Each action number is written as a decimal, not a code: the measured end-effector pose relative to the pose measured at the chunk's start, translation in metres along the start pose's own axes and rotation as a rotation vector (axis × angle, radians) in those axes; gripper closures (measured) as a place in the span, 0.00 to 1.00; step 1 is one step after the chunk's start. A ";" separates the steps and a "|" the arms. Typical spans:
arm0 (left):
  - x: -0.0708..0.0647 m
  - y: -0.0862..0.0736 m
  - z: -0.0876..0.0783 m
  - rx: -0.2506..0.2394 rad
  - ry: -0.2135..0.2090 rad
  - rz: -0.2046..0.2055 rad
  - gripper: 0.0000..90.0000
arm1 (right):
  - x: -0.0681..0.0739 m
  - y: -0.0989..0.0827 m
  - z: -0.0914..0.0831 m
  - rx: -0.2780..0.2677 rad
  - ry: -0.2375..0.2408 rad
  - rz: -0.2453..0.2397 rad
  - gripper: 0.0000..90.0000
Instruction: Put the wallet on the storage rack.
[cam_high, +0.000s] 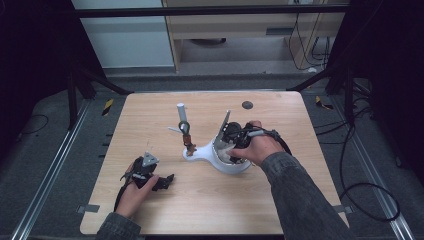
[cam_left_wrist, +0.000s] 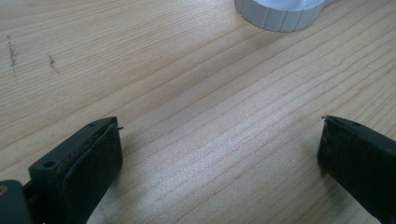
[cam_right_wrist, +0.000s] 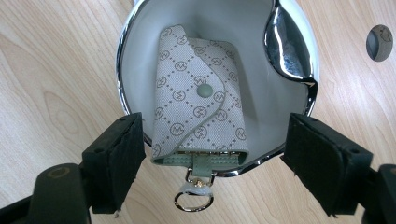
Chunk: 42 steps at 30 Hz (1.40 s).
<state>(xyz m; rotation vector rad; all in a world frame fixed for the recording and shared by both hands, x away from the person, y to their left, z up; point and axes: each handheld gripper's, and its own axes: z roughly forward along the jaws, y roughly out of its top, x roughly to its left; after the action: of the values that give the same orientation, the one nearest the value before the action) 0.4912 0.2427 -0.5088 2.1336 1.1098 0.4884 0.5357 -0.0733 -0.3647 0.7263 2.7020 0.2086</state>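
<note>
A grey monogram key pouch (cam_right_wrist: 198, 102) with a green snap lies inside a white dish with a chrome rim (cam_right_wrist: 125, 56). Its metal ring (cam_right_wrist: 194, 198) hangs out over the rim's near edge. My right gripper (cam_right_wrist: 217, 140) hovers just over the dish (cam_high: 222, 162), open, with a pad on each side of the pouch's lower end and neither pad touching it. The dish is part of a white stand whose post (cam_high: 181, 112) carries a ring and a small brown piece (cam_high: 188, 140). My left gripper (cam_high: 167, 181) rests open on the table at the near left, nothing between its pads (cam_left_wrist: 93, 168).
The wooden table (cam_high: 280, 200) has a dark round hole (cam_high: 247, 105) near its far edge. A ribbed white edge of the stand (cam_left_wrist: 280, 14) lies ahead of the left gripper. Black frame struts and cables surround the table on the floor.
</note>
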 end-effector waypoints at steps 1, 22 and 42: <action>0.000 0.000 0.000 0.000 0.000 0.000 0.00 | 0.000 0.000 -0.001 -0.002 0.002 -0.002 0.23; 0.000 0.000 0.000 -0.002 0.000 -0.001 0.00 | -0.003 -0.019 -0.008 -0.077 0.003 0.043 0.12; 0.000 0.000 0.000 -0.002 0.000 0.000 0.00 | -0.011 -0.039 -0.017 -0.146 -0.013 0.085 0.09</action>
<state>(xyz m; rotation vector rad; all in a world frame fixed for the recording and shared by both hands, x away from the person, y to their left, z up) 0.4912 0.2426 -0.5090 2.1315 1.1087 0.4896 0.5207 -0.1130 -0.3543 0.7962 2.6133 0.4154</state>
